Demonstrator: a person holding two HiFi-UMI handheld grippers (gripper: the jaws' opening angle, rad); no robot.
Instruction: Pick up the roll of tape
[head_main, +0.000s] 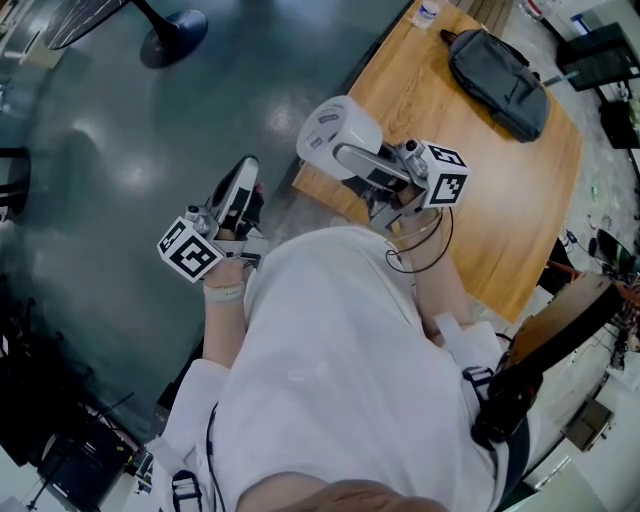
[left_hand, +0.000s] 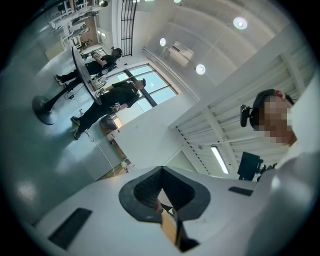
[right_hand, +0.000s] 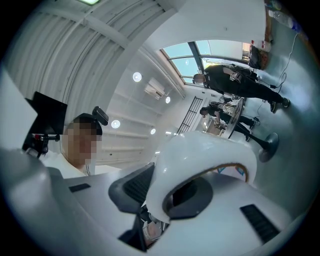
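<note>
A wide white roll of tape (head_main: 335, 135) is clamped between the jaws of my right gripper (head_main: 350, 155), lifted off the wooden table (head_main: 500, 210) near its front corner. In the right gripper view the roll (right_hand: 200, 152) fills the space between the dark pads (right_hand: 135, 187), and my right gripper (right_hand: 172, 192) is shut on it and tilted upward. My left gripper (head_main: 243, 180) hangs over the grey floor to the left of the table. Its jaws meet in the left gripper view, so my left gripper (left_hand: 161, 175) is shut with nothing in it.
A black bag (head_main: 497, 80) lies at the far end of the table, with a small bottle (head_main: 428, 12) beyond it. A round stand base (head_main: 175, 38) rests on the floor at the far left. People (left_hand: 107, 97) work at a distant table.
</note>
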